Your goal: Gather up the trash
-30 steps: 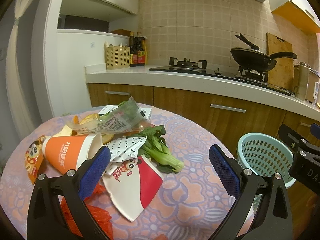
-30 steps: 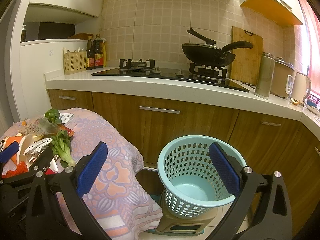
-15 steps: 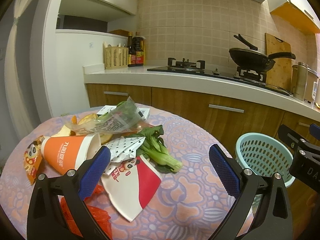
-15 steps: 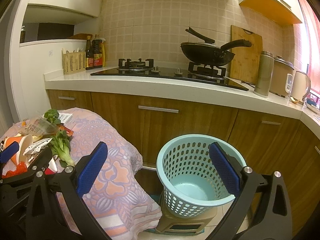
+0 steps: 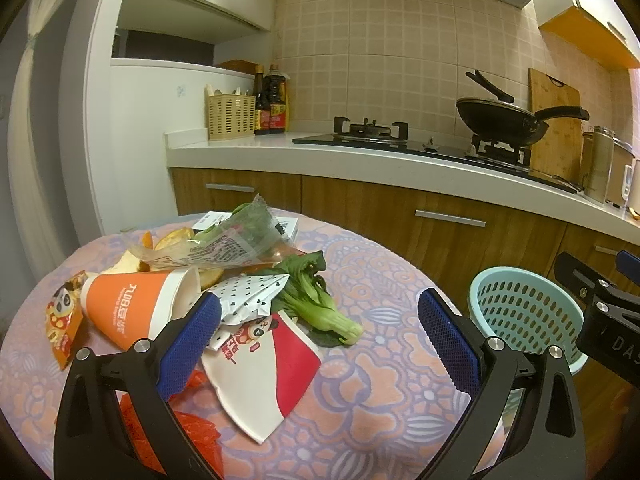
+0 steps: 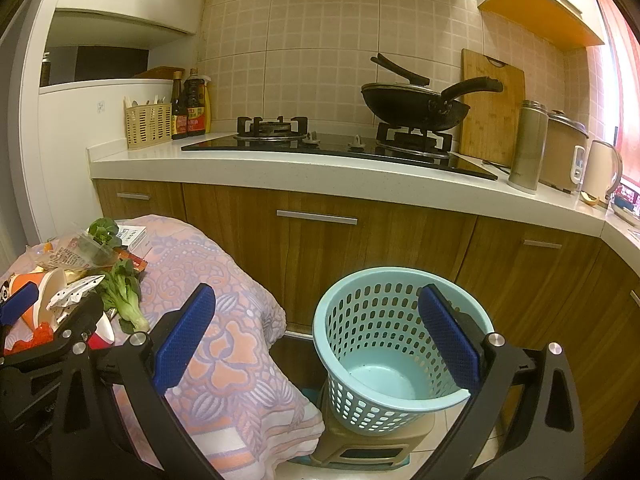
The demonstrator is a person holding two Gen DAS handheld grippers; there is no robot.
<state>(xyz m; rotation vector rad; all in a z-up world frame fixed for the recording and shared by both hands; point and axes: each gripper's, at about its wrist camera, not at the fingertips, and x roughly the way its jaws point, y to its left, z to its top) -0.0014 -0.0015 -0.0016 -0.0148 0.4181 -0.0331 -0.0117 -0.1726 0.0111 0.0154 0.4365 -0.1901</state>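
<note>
Kitchen table (image 5: pixel 400 392) carrying trash heap, frame centre-left; left gripper (image 5: pixel 319 332) gaping, facing flattened cup (image 5: pixel 264 368); right gripper (image 6: pixel 316 332) spread, empty, framing basket (image 6: pixel 384 360) for drops.

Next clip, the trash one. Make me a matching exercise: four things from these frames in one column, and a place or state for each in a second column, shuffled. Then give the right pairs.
Things:
1. orange paper cup
2. blue basket
3. black wok
4. left gripper

Places or states:
A. stands on a low stool beside the table
B. open, holding nothing, above the trash pile
C. lies on its side on the tablecloth
D. sits on a burner of the stove

Pairs: 1-C, 2-A, 3-D, 4-B
</note>
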